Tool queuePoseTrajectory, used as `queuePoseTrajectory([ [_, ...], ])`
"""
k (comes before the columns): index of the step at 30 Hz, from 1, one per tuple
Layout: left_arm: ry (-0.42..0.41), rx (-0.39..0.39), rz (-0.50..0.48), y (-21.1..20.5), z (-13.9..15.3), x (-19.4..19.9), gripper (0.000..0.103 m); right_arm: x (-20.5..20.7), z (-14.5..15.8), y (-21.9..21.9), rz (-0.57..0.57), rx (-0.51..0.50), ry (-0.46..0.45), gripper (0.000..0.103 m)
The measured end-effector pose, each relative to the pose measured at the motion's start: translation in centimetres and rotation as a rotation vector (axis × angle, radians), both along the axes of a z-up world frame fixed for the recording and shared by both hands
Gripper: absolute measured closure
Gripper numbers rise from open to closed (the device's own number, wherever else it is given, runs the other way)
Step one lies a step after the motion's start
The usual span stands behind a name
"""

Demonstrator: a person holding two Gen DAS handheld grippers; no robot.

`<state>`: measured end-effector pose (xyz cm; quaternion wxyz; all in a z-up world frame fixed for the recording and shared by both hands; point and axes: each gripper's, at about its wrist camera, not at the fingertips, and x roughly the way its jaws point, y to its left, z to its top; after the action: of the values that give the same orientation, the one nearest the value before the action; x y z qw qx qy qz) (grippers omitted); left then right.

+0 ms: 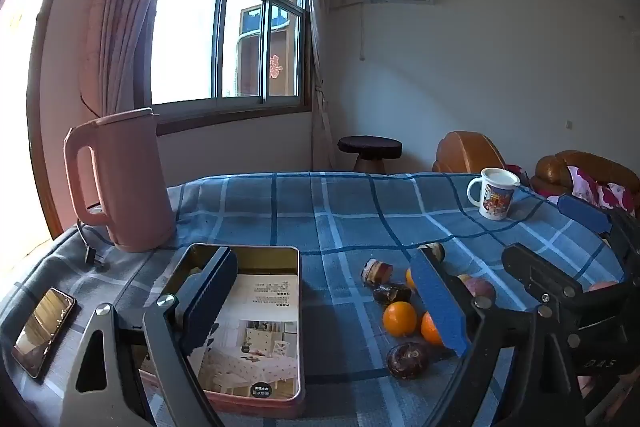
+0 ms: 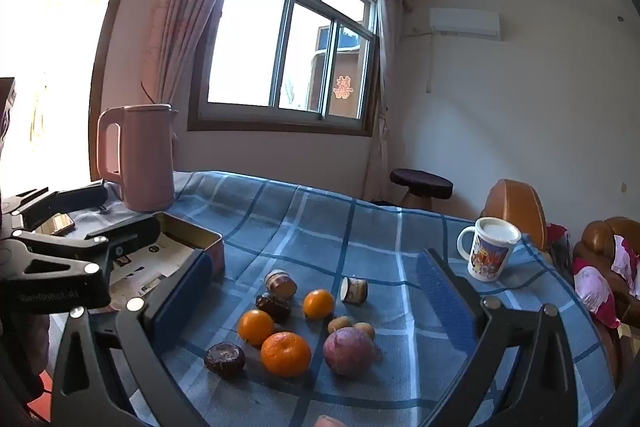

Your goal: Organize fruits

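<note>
Several fruits lie on the blue checked cloth: three oranges [image 2: 285, 353], a reddish apple [image 2: 348, 350], dark round fruits [image 2: 225, 359], two small brown ones [image 2: 340, 324] and cut sugarcane pieces [image 2: 354, 290]. They also show in the left wrist view, such as an orange [image 1: 399, 318]. An open metal tin [image 1: 256, 311] with a leaflet inside sits left of the fruits; the right wrist view shows its rim [image 2: 200, 233]. My left gripper [image 1: 324, 307] is open and empty, above the tin and fruits. My right gripper [image 2: 316, 307] is open and empty, above the fruit pile.
A pink kettle [image 1: 120, 183] stands at the back left, and its plug lies beside it. A phone [image 1: 42, 331] lies at the left edge. A printed mug [image 1: 496, 197] stands at the back right. Brown chairs [image 2: 516, 211] and a stool [image 2: 422, 183] stand beyond the table.
</note>
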<state>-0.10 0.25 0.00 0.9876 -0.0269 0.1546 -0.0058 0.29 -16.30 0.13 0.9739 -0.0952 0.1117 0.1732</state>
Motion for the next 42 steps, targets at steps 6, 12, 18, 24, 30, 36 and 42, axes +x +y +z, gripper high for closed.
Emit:
queuePoseTrajectory([
  [6,0.024,0.008,0.010,0.0,-0.5,0.2,0.013,-1.0,0.1,0.1,0.002,0.001,-0.020,0.000],
  [12,0.025,0.007,0.005,0.3,-0.9,0.3,0.013,-0.6,0.2,-0.1,0.003,0.002,0.007,0.000],
  [18,0.029,0.013,0.012,0.2,-0.8,0.4,0.013,-0.5,-0.1,0.1,0.003,0.005,0.008,0.000],
  [24,0.028,0.017,0.013,0.1,-0.8,0.4,0.013,-0.6,0.0,0.0,0.004,0.006,0.010,0.000],
  [30,0.028,0.016,0.015,0.1,-0.7,0.4,0.013,-0.6,-0.3,0.4,0.004,0.006,0.012,0.000],
  [36,0.029,0.018,0.016,0.1,-0.7,0.3,0.013,-0.8,-0.4,0.5,0.004,0.007,0.018,0.000],
  [42,0.032,0.021,0.015,-0.1,-0.8,0.2,0.013,-1.0,-0.6,0.6,0.003,0.009,0.024,0.000],
])
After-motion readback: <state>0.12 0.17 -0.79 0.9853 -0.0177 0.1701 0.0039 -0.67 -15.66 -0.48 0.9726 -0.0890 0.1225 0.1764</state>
